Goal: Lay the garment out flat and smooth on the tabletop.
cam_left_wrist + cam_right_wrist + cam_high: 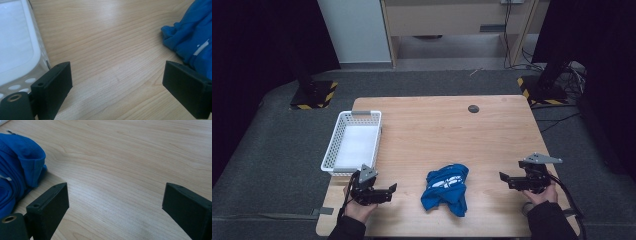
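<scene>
A crumpled blue shirt (446, 188) with white print lies bunched on the table

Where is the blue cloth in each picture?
High view: the blue cloth lies crumpled near the table's front edge, between the two grippers.
Left gripper view: the cloth is at the right edge, by the right jaw.
Right gripper view: the cloth is at the left edge, above the left jaw.
Shared landmark: the wooden table.

The counter (492, 135) is pale wood with fine grain and a soft sheen. The blue garment (446, 187) is soft matt cloth, crumpled, printed white. At its ten o'clock, the basket (329, 150) is smooth white perforated plastic. Both grippers' jaws look like matt black plastic.
</scene>
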`<state>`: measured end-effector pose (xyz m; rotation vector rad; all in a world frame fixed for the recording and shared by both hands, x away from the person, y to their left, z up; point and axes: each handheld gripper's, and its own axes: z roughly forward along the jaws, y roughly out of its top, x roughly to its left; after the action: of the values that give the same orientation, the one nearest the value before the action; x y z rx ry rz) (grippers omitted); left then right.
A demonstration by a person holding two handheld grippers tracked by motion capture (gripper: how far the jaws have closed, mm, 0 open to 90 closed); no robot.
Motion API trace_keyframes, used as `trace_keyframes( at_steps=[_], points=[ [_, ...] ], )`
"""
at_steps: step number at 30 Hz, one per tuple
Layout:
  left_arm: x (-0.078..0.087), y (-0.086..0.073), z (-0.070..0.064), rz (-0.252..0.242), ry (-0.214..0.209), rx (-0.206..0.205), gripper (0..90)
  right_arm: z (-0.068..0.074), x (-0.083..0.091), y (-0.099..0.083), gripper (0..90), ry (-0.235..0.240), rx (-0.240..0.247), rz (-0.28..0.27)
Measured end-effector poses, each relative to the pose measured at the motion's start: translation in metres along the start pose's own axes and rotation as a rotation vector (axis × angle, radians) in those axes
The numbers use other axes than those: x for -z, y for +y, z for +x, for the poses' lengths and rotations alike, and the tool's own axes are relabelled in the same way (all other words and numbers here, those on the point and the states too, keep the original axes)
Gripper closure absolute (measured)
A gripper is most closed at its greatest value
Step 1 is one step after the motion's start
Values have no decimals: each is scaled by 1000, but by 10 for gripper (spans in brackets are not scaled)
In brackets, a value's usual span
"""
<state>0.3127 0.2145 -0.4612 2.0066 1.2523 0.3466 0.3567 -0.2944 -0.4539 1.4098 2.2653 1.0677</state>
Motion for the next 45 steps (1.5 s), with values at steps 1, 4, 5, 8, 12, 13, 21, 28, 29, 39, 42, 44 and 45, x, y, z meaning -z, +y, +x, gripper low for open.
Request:
trace_keyframes(
  at_steps=[1,4,5,8,12,13,21,28,29,39,42,44,45],
  points=[
    [0,1,-1,0,-6,1,86,1,0,1,72,2,1,1],
    [-1,5,-4,-3,-19,-4,92,3,-1,4,72,12,7,-10],
    [-2,7,-5,-6,-24,-2,92,5,-1,5,73,13,9,-14],
    [-4,13,-9,-14,-35,-3,91,9,-2,9,76,19,23,-20],
    [-9,20,-15,-22,-46,-14,89,14,-4,14,81,30,33,-26],
    [-11,21,-16,-23,-48,-18,89,15,-4,15,81,31,32,-26],
    [-18,29,-19,-33,-70,-19,86,19,-7,19,91,34,39,-31],
    [-28,35,-21,-31,-85,-22,88,24,-12,24,100,48,34,-36],
    [-29,36,-21,-32,-84,-26,88,25,-13,24,102,51,35,-38],
    [-43,45,-29,-33,-90,-68,85,33,-21,32,106,74,40,-49],
    [-47,48,-30,-47,-97,-64,88,36,-24,33,106,83,42,-49],
    [-50,49,-31,-51,-104,-63,89,38,-25,34,108,90,42,-50],
    [-51,50,-31,-50,-108,-62,90,39,-26,35,108,92,43,-50]
  ],
)
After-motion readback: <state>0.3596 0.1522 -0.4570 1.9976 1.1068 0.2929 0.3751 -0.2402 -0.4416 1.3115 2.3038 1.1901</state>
